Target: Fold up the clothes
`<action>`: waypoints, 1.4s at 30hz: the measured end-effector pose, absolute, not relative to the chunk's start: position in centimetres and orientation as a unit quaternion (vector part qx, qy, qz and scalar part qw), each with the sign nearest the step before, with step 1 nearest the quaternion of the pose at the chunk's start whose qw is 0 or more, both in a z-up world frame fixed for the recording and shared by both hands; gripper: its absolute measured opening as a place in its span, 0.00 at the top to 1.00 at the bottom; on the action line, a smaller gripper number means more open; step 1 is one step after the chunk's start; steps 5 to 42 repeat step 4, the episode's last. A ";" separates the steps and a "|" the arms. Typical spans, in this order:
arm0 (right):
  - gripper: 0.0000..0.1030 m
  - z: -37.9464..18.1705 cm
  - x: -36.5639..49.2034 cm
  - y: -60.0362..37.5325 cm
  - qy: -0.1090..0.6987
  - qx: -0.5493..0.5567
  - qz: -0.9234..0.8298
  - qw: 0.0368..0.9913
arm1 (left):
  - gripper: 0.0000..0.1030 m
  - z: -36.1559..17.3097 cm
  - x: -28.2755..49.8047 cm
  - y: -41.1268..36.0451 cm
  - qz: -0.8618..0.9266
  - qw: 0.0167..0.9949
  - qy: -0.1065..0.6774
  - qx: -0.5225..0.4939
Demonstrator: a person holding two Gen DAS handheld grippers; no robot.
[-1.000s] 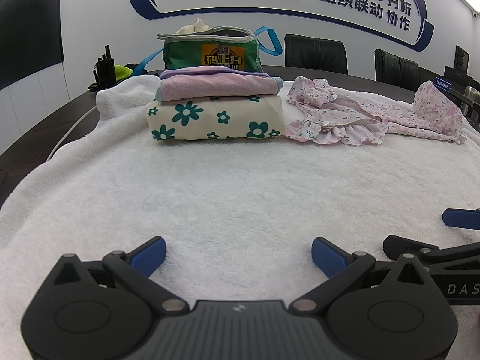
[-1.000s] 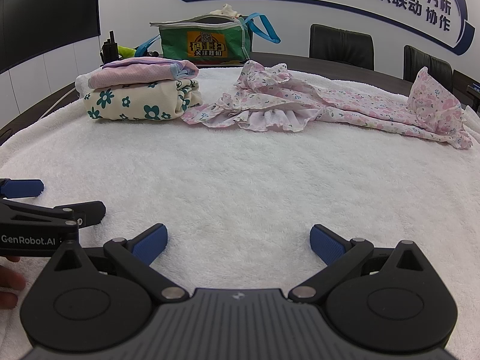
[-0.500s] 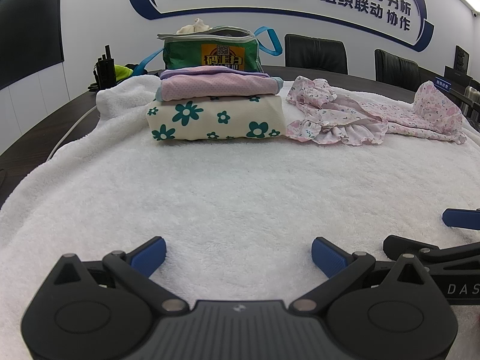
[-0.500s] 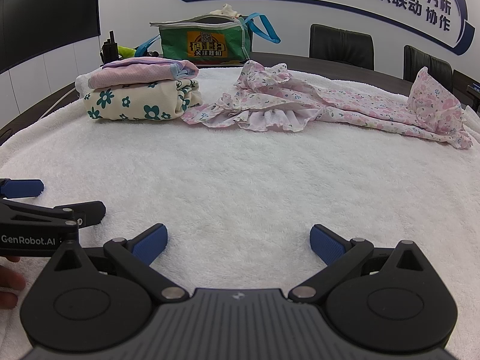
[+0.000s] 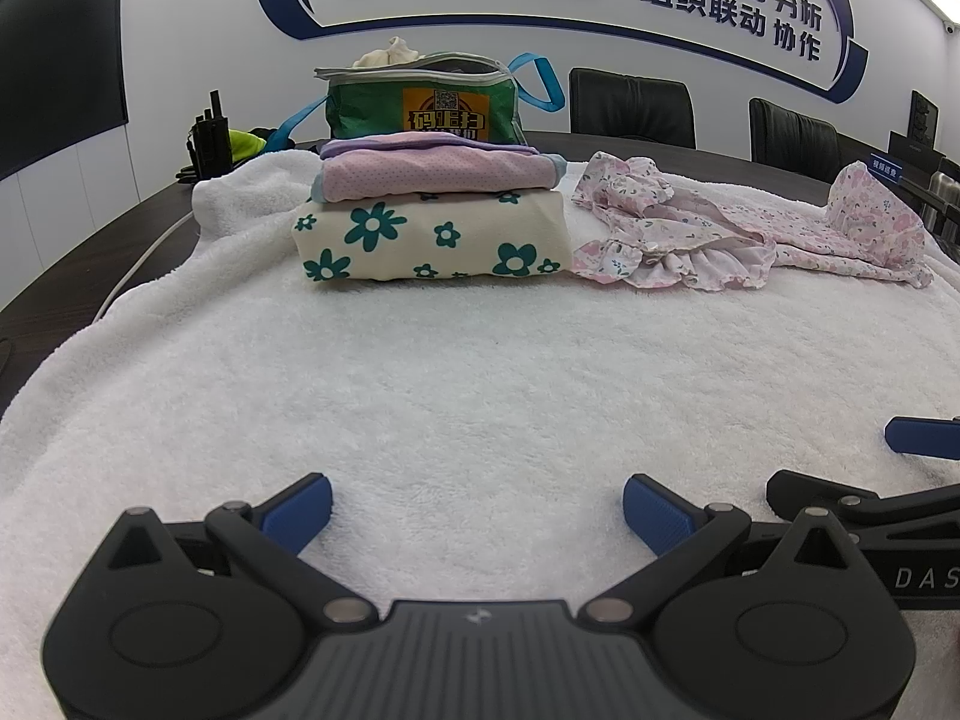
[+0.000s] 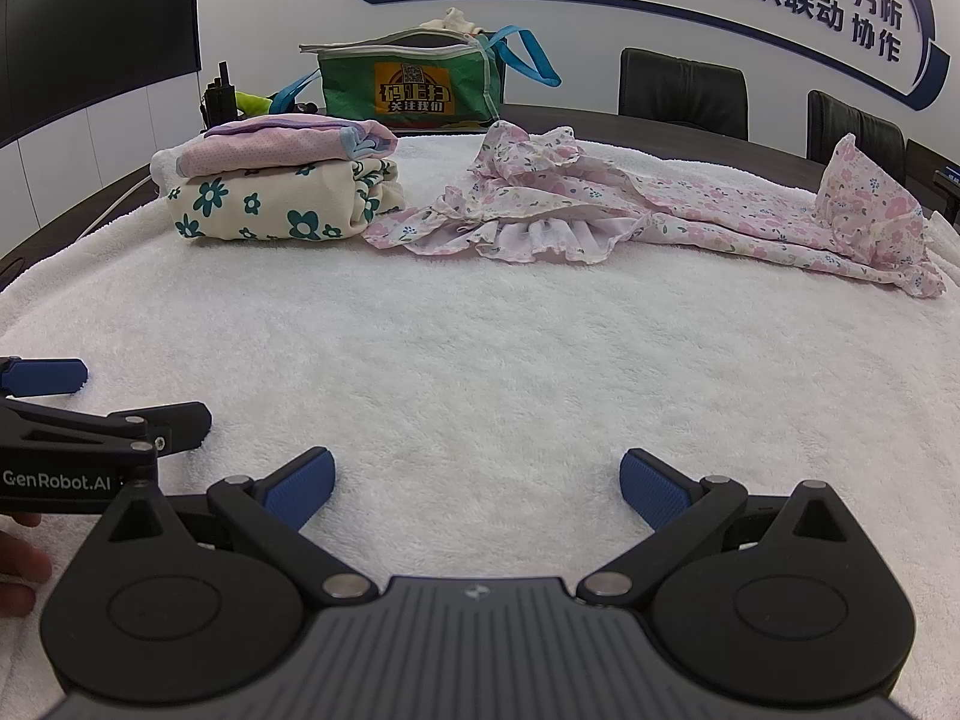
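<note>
A crumpled pink floral garment [image 5: 720, 228] [image 6: 630, 210] lies unfolded at the far right of the white towel [image 5: 480, 372] [image 6: 510, 348]. To its left stands a stack of folded clothes: a cream piece with teal flowers [image 5: 432, 240] [image 6: 270, 210] under a pink dotted one [image 5: 432, 174] [image 6: 282, 147]. My left gripper [image 5: 477, 507] rests low at the towel's near edge, open, nothing between its blue pads. My right gripper [image 6: 477, 489] sits beside it, open and empty too. Each gripper's side shows in the other's view.
A green bag [image 5: 423, 99] [image 6: 414, 81] with blue straps stands behind the stack on the dark table [image 5: 90, 252]. Black chairs [image 5: 630, 108] line the far side. A black radio [image 5: 207, 132] stands far left. A hand [image 6: 18, 564] shows at the left edge.
</note>
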State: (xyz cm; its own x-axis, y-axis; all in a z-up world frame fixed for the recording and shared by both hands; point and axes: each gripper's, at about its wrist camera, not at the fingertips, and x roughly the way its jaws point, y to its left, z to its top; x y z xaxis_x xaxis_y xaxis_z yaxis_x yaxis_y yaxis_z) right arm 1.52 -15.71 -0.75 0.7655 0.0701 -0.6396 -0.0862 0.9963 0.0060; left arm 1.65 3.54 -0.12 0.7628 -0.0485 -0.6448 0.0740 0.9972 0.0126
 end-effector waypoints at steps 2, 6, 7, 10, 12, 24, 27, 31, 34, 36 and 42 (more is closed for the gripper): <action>0.00 -0.7 1.5 -15.7 0.340 -0.012 0.042 0.939 | 0.00 -0.1 1.6 3.5 -0.033 0.939 0.343 0.019; 0.00 -0.8 1.5 -15.7 0.340 -0.012 0.042 0.939 | 0.00 -0.1 1.6 3.5 -0.033 0.939 0.343 0.019; 0.00 -0.8 1.5 -15.7 0.340 -0.012 0.042 0.939 | 0.00 -0.1 1.6 3.5 -0.033 0.939 0.343 0.019; 0.00 -0.8 1.5 -15.7 0.340 -0.012 0.042 0.939 | 0.00 -0.1 1.6 3.5 -0.033 0.939 0.343 0.019; 0.00 -0.8 1.5 -15.7 0.340 -0.012 0.042 0.939 | 0.00 -0.1 1.6 3.5 -0.033 0.939 0.343 0.019; 0.00 -0.8 1.5 -15.7 0.340 -0.012 0.042 0.939 | 0.00 -0.1 1.6 3.5 -0.033 0.939 0.343 0.019; 0.00 -0.8 1.5 -15.7 0.340 -0.012 0.042 0.939 | 0.00 -0.1 1.6 3.5 -0.033 0.939 0.343 0.019; 0.00 -0.8 1.5 -15.7 0.340 -0.012 0.042 0.939 | 0.00 -0.1 1.6 3.5 -0.033 0.939 0.343 0.019; 0.00 -0.8 1.5 -15.7 0.340 -0.012 0.042 0.939 | 0.00 -0.1 1.6 3.5 -0.033 0.939 0.343 0.019; 0.00 -0.8 1.5 -15.7 0.340 -0.012 0.042 0.939 | 0.00 -0.1 1.6 3.5 -0.033 0.939 0.343 0.019; 0.00 -0.8 1.5 -15.7 0.340 -0.012 0.042 0.939 | 0.00 -0.1 1.6 3.5 -0.033 0.939 0.343 0.019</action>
